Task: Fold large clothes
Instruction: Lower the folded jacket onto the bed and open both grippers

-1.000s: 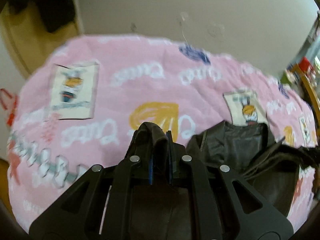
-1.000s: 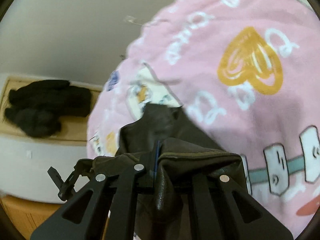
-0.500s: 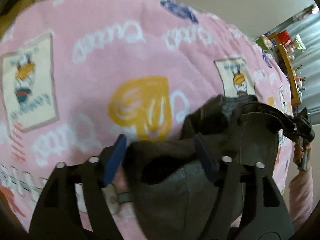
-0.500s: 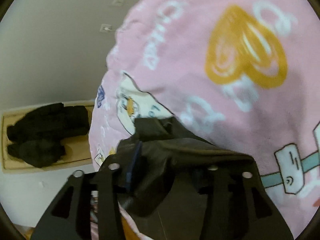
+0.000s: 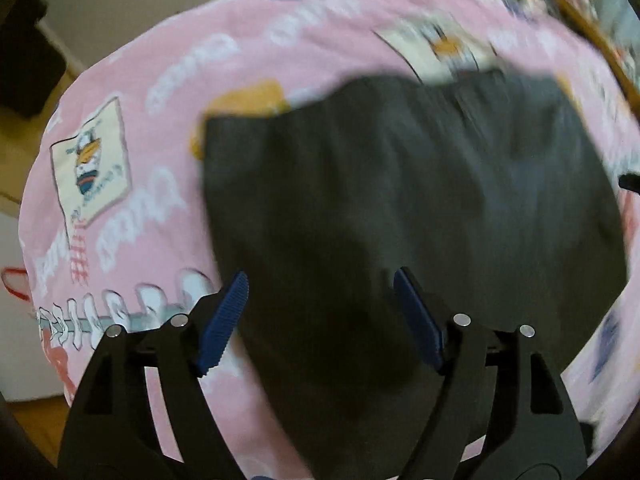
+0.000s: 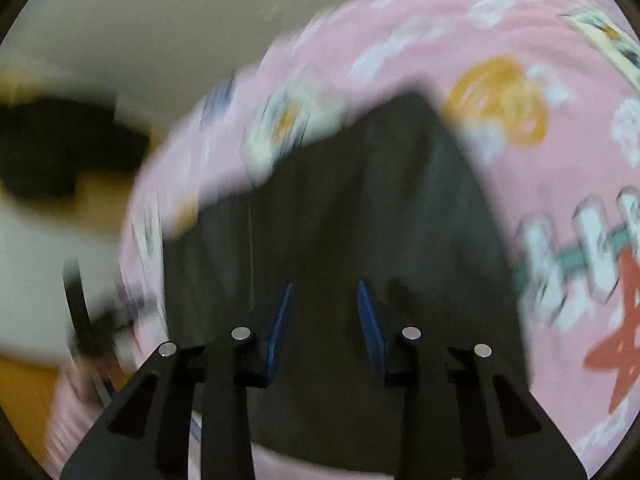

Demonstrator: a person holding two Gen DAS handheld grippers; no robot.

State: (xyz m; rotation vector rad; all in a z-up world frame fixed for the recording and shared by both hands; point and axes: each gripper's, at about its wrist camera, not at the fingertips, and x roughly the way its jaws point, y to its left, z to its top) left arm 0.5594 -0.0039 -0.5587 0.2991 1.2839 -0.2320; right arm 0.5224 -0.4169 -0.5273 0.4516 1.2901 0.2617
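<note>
A dark brown-black garment lies spread flat on the pink printed blanket. My left gripper is open and empty above the garment's near edge, its blue pads wide apart. In the right wrist view the same garment lies flat with a squared far corner. My right gripper is open and empty over the garment's near part. Both views are blurred by motion.
The pink blanket covers a bed that ends at a beige wall. A pile of black clothing lies on a wooden surface to the left. A cluttered wooden shelf stands at the far right.
Both grippers were shut on the bunched garment a second ago. They have opened and let it go, and the garment now lies flat on the blanket. Both grippers have pulled back.
</note>
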